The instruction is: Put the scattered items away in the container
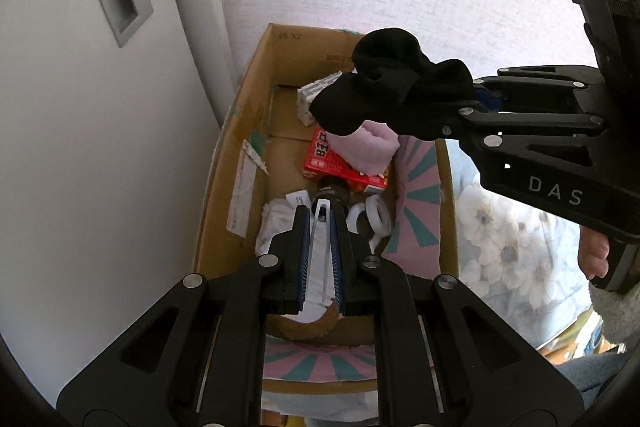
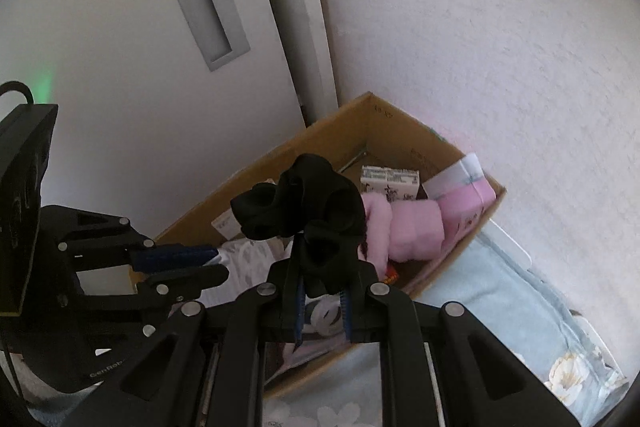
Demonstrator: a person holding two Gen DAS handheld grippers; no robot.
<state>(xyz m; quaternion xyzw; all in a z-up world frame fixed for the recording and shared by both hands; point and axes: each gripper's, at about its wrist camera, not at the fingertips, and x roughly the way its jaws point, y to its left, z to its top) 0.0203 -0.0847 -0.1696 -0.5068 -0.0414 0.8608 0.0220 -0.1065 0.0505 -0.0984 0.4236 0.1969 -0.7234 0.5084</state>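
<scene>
An open cardboard box [image 1: 240,131] stands in the corner below both grippers. My left gripper [image 1: 322,213] points down into it, shut on a flat white packet [image 1: 318,263]. From the right, my right gripper [image 1: 456,115] reaches over the box, shut on a bunched black cloth [image 1: 384,87] that hangs above the contents. In the right wrist view the right gripper [image 2: 324,267] clamps the black cloth [image 2: 308,211] over the box [image 2: 384,123]. The left gripper [image 2: 216,263] is at the left with the white packet [image 2: 223,259].
The box holds a red carton [image 1: 324,155], a pink cloth [image 1: 374,147], a small white carton [image 1: 310,99], white rings [image 1: 378,215] and a dark bottle [image 1: 332,189]. A white cabinet door [image 1: 100,107] stands left, a wall behind, a floral blanket [image 1: 508,247] right. A hand [image 1: 596,251] holds the right gripper.
</scene>
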